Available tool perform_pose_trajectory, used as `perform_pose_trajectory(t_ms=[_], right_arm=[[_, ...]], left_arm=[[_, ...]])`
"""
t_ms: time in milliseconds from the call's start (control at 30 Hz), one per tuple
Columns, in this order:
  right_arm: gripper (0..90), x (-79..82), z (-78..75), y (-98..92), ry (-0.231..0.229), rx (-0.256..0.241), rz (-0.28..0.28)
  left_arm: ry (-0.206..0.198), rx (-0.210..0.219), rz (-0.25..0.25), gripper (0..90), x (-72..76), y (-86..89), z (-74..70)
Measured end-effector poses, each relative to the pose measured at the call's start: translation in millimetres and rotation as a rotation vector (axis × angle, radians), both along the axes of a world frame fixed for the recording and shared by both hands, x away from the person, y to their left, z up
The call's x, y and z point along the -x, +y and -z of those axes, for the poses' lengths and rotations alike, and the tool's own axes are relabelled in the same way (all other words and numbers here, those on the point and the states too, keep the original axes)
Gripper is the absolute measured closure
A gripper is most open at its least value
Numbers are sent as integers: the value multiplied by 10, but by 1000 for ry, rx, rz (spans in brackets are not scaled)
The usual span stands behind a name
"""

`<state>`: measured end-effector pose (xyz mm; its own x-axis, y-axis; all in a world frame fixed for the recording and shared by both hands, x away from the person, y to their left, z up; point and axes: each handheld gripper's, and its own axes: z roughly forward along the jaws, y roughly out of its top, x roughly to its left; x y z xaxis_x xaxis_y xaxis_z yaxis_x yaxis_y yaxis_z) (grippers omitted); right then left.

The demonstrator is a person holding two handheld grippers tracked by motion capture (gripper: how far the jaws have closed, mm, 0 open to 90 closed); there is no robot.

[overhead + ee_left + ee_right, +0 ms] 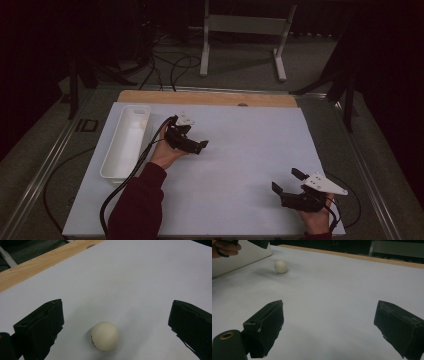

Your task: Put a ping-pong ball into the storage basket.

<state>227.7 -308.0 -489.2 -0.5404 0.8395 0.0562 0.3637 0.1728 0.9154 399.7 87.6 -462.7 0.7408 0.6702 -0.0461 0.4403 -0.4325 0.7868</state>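
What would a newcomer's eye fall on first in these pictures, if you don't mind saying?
Most likely the small cream ball, alone on the white table sheet and sitting between the wide-open jaws of the left claw, not yet touched. Next, the long white tray along the sheet's left edge, beside that hand. The right claw is open too, near the sheet's front right corner.

White-topped table [240, 165], white tray [126, 141], cream ball [104, 335]
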Motion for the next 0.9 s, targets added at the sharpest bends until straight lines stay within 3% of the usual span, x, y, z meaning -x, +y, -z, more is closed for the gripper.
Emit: perform_pose_trajectory(t_ms=[467,900], right_arm=[[90,2,-4,-6,-1,-1,0],[90,5,-7,-5,-1,-5,2]], left_arm=[[15,9,-3,11,-20,-52,83],[40,-14,-29,11,-48,-53,193]])
